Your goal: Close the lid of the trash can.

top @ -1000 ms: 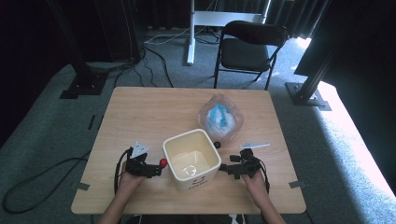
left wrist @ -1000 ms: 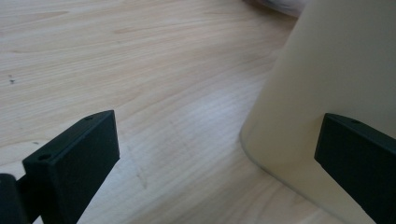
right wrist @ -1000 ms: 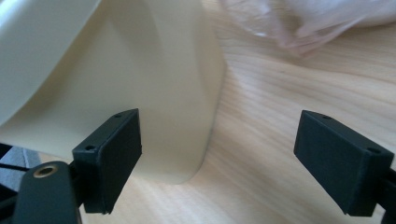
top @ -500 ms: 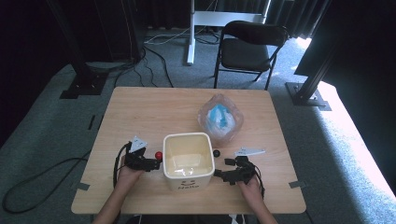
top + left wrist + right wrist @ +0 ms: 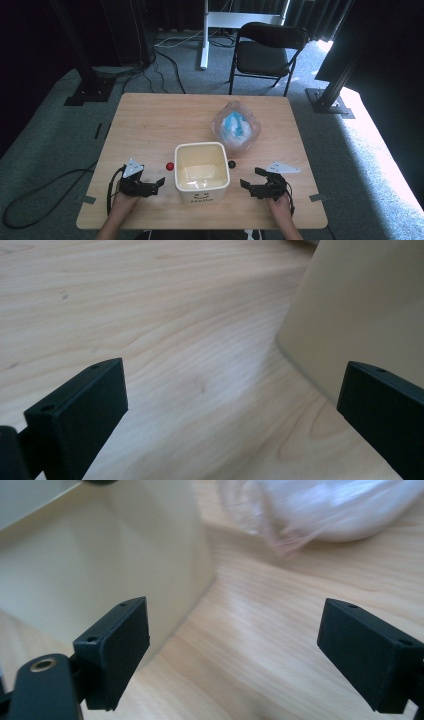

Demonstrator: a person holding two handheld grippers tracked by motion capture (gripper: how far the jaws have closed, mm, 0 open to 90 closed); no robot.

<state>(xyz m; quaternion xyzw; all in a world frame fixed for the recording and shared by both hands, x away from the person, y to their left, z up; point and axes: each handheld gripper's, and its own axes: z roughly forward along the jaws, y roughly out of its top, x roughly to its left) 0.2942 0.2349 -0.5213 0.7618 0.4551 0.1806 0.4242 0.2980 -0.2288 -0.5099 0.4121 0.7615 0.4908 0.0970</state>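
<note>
Cream square tub point(image 5: 201, 172) stands at the near middle of the worktop point(image 5: 150, 120), between the two grippers. Left gripper point(image 5: 155, 186) sits just left of the tub, right gripper point(image 5: 246, 186) just right of it; both point inward at its side walls, apart from them. Fingers point(image 5: 80, 410) of the left are spread wide with nothing between; fingers point(image 5: 117, 645) of the right likewise. Distances look about equal. Clear bag point(image 5: 235, 128) lies just beyond the tub's far right corner.

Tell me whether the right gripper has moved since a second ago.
Yes. The right gripper has drawn back from the cream bin, rightward and toward the table's near edge; a gap now separates them.
</note>
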